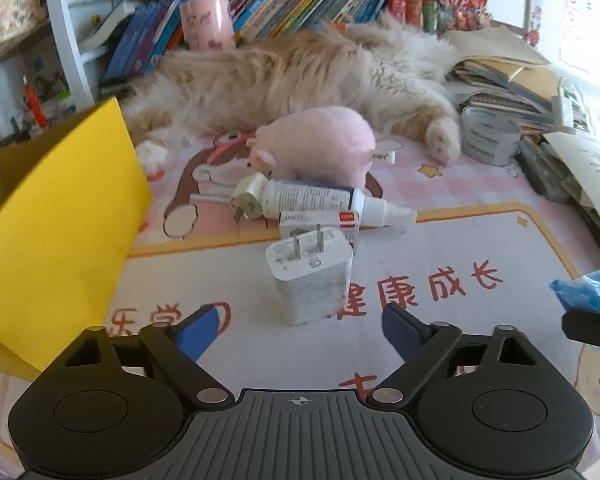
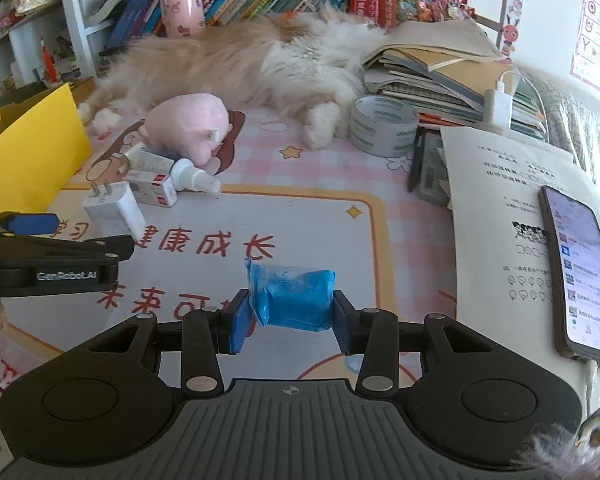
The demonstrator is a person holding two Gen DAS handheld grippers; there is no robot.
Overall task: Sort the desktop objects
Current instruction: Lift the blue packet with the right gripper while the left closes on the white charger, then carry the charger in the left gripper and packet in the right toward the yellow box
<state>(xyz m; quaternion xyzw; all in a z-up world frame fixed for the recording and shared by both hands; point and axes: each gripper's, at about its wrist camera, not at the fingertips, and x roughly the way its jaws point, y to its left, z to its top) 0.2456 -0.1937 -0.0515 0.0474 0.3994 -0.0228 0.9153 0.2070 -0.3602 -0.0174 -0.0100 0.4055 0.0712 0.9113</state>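
Nearest, the right gripper [image 2: 290,318] pinches a crumpled blue plastic packet [image 2: 296,296]. The left gripper [image 1: 300,330] hangs spread before an upright white wall charger [image 1: 310,276]. Beyond, the white tube [image 1: 312,198], pink plush toy [image 1: 320,142] and yellow cardboard box [image 1: 56,216] suggest sorting is barely begun.

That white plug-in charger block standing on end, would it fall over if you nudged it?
Probably. The white charger block stands upright on a narrow base with its two metal prongs on top, so a sideways push would likely tip it. Its smooth, hard-looking plastic may slip between jaws. It looks rigid, so it shouldn't deform.
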